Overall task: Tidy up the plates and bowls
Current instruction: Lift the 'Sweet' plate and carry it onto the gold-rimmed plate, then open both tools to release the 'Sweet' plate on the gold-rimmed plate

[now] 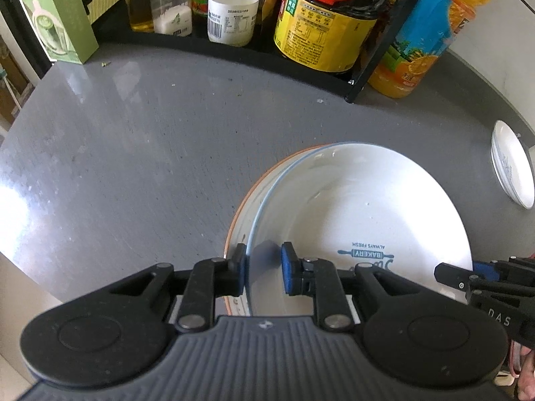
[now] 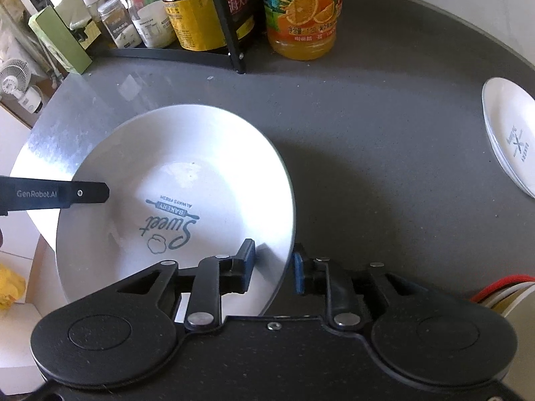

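Two grippers on one bowl [image 2: 174,200]: your left [image 1: 264,269] and right [image 2: 273,269] fingers straddle opposite rims, gaps visible, not clamped. Bowl sits tilted on an orange-rimmed plate [image 1: 234,230] on the worktop [image 1: 133,140]. Risk: uneven squeeze w/ glazed rim, it slips, clatters onto plate.

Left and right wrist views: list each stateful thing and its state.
Bakery plate: empty, rim between both grippers' pads, over an orange-rimmed plate.
Left gripper: open, straddling the rim.
Right gripper: open, straddling the opposite rim.
Small plate: empty, apart on the counter.
Juice bottle: partly full.
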### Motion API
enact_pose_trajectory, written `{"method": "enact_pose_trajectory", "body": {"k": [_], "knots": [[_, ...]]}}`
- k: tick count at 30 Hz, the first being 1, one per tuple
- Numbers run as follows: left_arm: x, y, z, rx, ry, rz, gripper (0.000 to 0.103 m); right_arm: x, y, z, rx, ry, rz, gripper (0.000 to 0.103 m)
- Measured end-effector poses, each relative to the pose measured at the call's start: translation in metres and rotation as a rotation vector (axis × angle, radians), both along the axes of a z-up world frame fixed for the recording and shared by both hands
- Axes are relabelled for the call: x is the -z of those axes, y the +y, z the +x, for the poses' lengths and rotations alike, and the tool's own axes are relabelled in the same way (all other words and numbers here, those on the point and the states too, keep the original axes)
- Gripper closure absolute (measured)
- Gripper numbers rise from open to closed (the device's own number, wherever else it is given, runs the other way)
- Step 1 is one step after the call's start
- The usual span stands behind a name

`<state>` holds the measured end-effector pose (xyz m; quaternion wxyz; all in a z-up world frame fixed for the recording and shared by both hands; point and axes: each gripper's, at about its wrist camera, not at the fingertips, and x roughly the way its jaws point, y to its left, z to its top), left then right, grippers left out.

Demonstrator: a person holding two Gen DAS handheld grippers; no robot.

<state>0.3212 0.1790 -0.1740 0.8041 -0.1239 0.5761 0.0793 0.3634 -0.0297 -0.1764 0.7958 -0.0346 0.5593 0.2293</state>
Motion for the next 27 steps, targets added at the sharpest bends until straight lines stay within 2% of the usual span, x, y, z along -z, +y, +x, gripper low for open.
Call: {"method": "enact_pose_trajectory", "body": {"k": [12, 15, 17, 21, 24, 27], "knots": [[-0.008, -0.004, -0.003, -0.023, -0.025, 0.054, 0.084, 0.012, -0.003, 0.003, 0.021, 0.016, 0.065, 0.065], [-0.011, -0.006, -0.003, -0.016, -0.013, 0.127, 0.083, 0.015, -0.001, 0.001, 0.013, 0.009, 0.078, 0.062], [-0.012, -0.003, -0.004, -0.019, -0.025, 0.103, 0.083, 0.016, 0.000, 0.001, 0.007, 0.001, 0.076, 0.060], [-0.016, -0.001, -0.005, -0.021, -0.033, 0.132, 0.083, 0.016, 0.001, 0.001, 0.011, -0.004, 0.073, 0.060], [-0.018, 0.003, -0.002, -0.023, -0.023, 0.100, 0.083, 0.014, 0.003, 0.001, 0.021, 0.002, 0.058, 0.060], [-0.023, 0.003, 0.006, -0.001, -0.024, 0.100, 0.083, 0.009, 0.001, 0.001, 0.043, 0.004, 0.063, 0.062]]}}
